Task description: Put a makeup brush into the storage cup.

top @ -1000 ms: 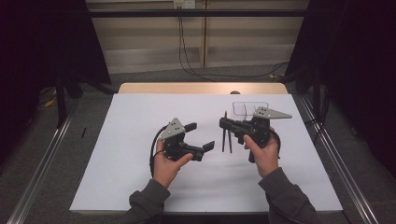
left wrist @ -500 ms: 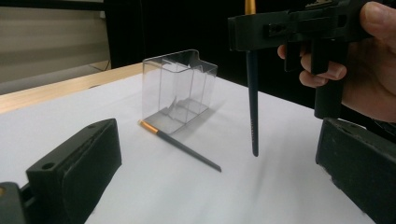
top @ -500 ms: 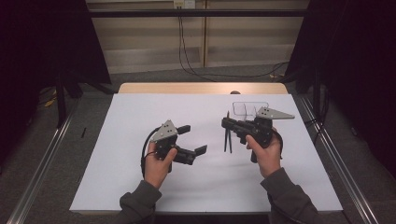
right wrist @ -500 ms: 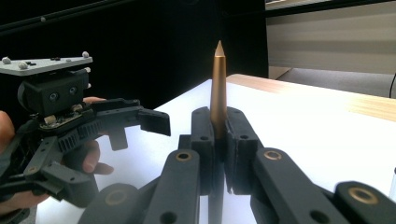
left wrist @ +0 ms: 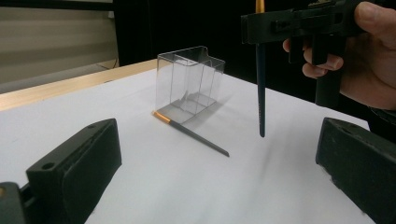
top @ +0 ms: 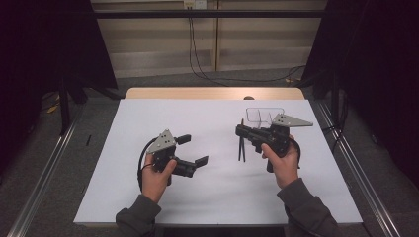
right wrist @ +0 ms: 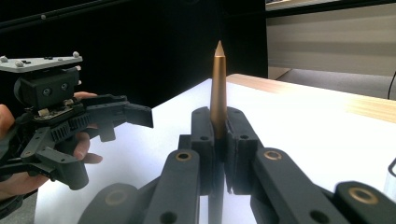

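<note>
My right gripper (top: 241, 131) is shut on a thin dark pen (top: 240, 150), which hangs upright with its tip just above the white table (top: 212, 118). The pen's gold pointed end (right wrist: 218, 79) sticks up between the closed jaws of my right gripper (right wrist: 218, 135). My left gripper (top: 192, 150) is held open and empty to the left of it, jaws toward the pen. Past the wide jaws of my left gripper (left wrist: 217, 177), a second dark pen (left wrist: 191, 133) with an orange end lies flat beside a clear plastic holder (left wrist: 189, 81). The held pen (left wrist: 260, 93) hangs to the right of the holder.
The clear holder (top: 264, 116) stands at the back right of the table, just behind my right gripper. The table's wooden far edge (top: 212, 93) borders grey floor, and metal rails run along both sides.
My left gripper has drifted left, away from the right one, staying open. The right gripper has kept still with the pen in it.
</note>
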Motion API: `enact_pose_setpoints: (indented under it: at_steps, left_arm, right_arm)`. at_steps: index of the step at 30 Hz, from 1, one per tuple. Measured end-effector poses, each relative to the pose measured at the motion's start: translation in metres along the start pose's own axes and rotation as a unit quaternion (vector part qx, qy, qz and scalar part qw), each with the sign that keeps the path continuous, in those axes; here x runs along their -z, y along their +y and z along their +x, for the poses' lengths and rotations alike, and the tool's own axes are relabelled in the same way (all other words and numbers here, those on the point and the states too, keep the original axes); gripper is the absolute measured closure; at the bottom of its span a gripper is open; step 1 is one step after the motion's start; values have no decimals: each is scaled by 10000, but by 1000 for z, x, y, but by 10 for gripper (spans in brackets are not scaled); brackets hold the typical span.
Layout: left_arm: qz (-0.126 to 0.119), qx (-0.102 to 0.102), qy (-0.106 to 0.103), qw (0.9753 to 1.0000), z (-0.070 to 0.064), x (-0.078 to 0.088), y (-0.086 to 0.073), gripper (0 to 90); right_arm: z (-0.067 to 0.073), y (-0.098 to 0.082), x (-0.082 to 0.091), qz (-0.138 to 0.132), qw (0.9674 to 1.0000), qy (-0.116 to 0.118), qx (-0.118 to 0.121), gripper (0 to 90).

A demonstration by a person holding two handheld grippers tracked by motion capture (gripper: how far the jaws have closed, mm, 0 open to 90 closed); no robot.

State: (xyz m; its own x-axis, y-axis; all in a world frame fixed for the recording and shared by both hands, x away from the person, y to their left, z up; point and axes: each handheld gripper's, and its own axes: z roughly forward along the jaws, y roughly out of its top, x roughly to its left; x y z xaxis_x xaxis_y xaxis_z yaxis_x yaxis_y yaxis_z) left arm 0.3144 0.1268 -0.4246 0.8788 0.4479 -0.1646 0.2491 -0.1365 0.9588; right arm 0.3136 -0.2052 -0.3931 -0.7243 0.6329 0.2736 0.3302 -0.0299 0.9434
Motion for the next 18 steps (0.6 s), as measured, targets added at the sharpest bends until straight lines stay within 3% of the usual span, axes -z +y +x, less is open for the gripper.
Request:
enact_pose_setpoints:
  at_steps: [9,12,14,18]
  left_arm:
    - [-26,125,190,9997,3,15,-8,0]
    - [-117,161,88,9998,5,19,-9,0]
    - [-107,159,198,9996,5,20,-8,0]
    - [-114,160,122,9997,6,22,-9,10]
  right_arm:
    - [-2,2,5,3,10000,-53,78,838]
    - [-1,2,6,5,9999,-69,85,838]
    - [-1,3,6,-17,9999,-60,98,838]
    - [0,4,6,-12,9999,-77,138,838]
